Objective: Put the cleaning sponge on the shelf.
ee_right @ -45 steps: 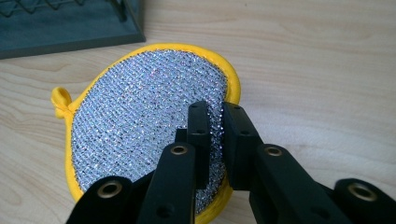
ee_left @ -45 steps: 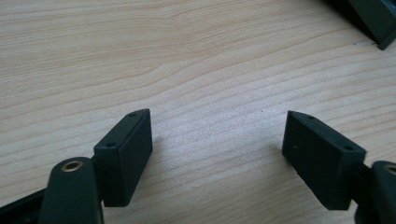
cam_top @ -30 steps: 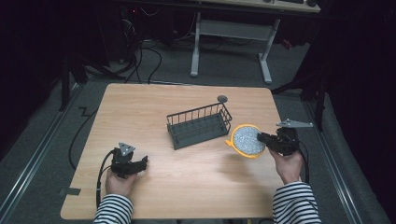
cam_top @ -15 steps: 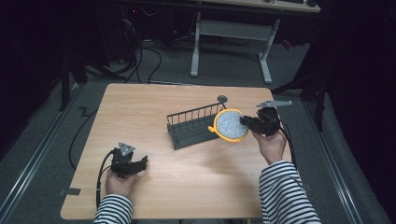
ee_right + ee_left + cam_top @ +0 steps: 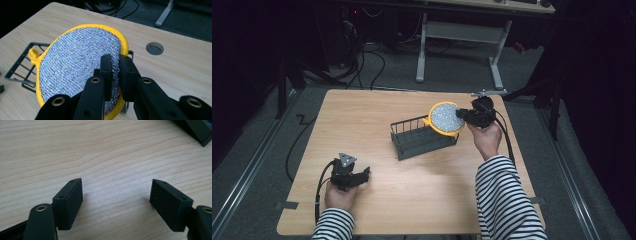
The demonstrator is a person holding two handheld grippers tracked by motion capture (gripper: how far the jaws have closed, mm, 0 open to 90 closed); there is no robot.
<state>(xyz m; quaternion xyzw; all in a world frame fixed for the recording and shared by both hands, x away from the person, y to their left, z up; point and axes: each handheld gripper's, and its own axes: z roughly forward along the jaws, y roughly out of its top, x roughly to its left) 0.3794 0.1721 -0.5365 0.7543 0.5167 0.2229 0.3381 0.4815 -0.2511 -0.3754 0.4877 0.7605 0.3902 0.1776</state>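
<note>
A round silver mesh scouring pad [image 5: 446, 118] [image 5: 77, 67] with a yellow rim hangs in the air over the right end of a black wire basket [image 5: 424, 137] [image 5: 22, 67]. My right gripper [image 5: 463, 116] [image 5: 115, 67] is shut on the pad's edge, holding it on edge with its face toward the camera. My left gripper [image 5: 362, 176] [image 5: 116, 200] rests near the table's front left, jaws open with bare wood between them.
The wooden table [image 5: 362, 115] has a round cable hole [image 5: 154, 48] near its far right edge. A corner of the black basket [image 5: 197, 130] shows at the top right of the left gripper view. A desk frame and cables stand on the floor beyond the table.
My right gripper has carried the pad up and to the left, from beside the basket's right end to above it. The left hand has stayed put.
</note>
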